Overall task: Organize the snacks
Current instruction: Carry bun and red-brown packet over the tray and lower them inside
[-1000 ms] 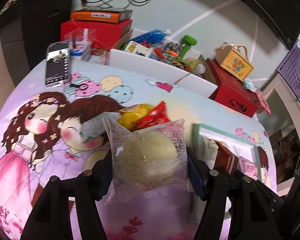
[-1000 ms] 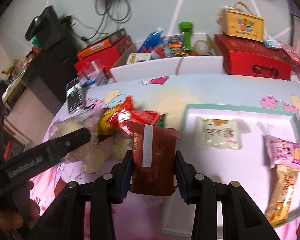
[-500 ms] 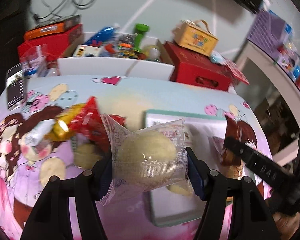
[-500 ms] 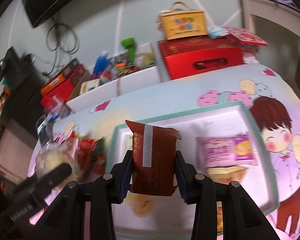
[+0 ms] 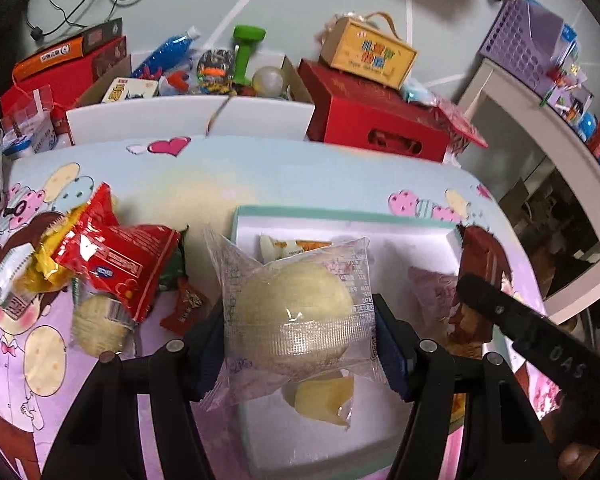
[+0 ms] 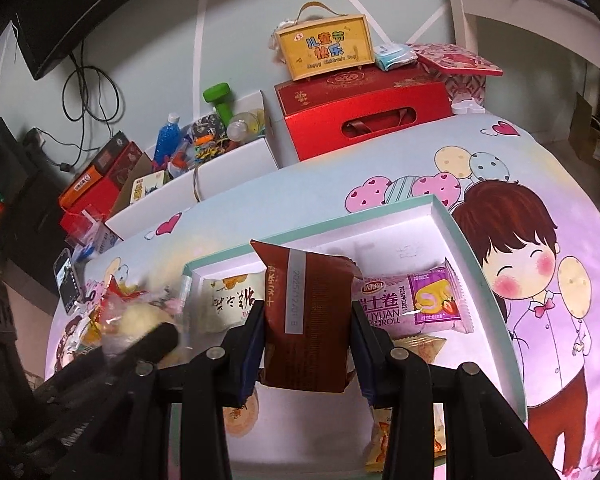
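My left gripper [image 5: 300,336] is shut on a clear-wrapped round pale pastry [image 5: 296,312], held above the near left part of the white tray with a teal rim [image 5: 340,214]. In the right wrist view my right gripper [image 6: 308,344] is shut on a dark red-brown snack packet [image 6: 306,320], hanging over the tray [image 6: 440,212]. In the tray lie a pink roll packet [image 6: 416,304], a white packet [image 6: 228,304] and orange packets near the front. The right gripper's finger [image 5: 512,324] shows at the right of the left wrist view.
A loose pile of snacks with a red packet [image 5: 116,264] lies on the cartoon tablecloth left of the tray. Behind the table stand a white box of toys [image 5: 188,116], a red gift box [image 5: 376,120] with a yellow case on it, and a phone [image 6: 66,280] at the far left.
Both grippers have swung to the right from over the snack pile to over the tray, each still holding its packet. The tray now fills the middle of both views.
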The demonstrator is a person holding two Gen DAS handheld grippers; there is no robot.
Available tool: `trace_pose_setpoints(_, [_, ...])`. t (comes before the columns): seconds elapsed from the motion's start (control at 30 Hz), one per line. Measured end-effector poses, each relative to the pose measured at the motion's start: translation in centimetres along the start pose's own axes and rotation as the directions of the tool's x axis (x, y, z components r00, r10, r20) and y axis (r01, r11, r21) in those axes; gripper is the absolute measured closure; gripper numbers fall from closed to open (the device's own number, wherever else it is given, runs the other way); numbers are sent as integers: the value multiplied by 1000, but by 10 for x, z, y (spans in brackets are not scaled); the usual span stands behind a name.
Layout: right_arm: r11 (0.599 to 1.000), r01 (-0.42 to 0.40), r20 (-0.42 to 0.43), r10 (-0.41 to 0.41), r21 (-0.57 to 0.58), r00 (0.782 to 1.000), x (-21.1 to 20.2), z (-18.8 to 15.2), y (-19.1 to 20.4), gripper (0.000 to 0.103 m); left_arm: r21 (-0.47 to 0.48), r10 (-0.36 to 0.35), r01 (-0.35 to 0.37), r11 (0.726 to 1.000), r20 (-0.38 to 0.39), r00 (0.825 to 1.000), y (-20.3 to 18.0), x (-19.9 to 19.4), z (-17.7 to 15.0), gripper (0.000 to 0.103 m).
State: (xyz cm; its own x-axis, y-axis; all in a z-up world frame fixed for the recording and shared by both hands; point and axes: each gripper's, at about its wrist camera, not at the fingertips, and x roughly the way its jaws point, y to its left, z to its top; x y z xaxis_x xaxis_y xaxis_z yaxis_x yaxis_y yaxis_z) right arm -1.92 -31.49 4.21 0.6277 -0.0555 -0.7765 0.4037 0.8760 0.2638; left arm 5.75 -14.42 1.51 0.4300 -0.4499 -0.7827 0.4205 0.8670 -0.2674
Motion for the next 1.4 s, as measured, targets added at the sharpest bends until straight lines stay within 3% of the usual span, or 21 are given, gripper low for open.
trace_pose_setpoints(0.23, [1000, 0, -41, -1, -12, 999, 13, -5, 4, 60, 30, 3, -2, 1000, -43, 999, -7, 16, -7, 36])
trace_pose_setpoints(0.8, [1000, 8, -64, -9, -18, 998, 18, -6, 6, 60, 87, 8, -3, 996, -51, 999, -21, 15, -7, 34])
trace_pose_setpoints(1.0, [1000, 9, -66, -11, -17, 998, 18, -7, 7, 60, 94, 15, -9, 996, -60, 998, -22, 15, -7, 27])
trace_pose_setpoints(1.4, [1000, 16, -66, -16, 0, 998, 18, -5, 4, 59, 96, 88, -83, 992, -48, 995, -16, 7, -5, 21])
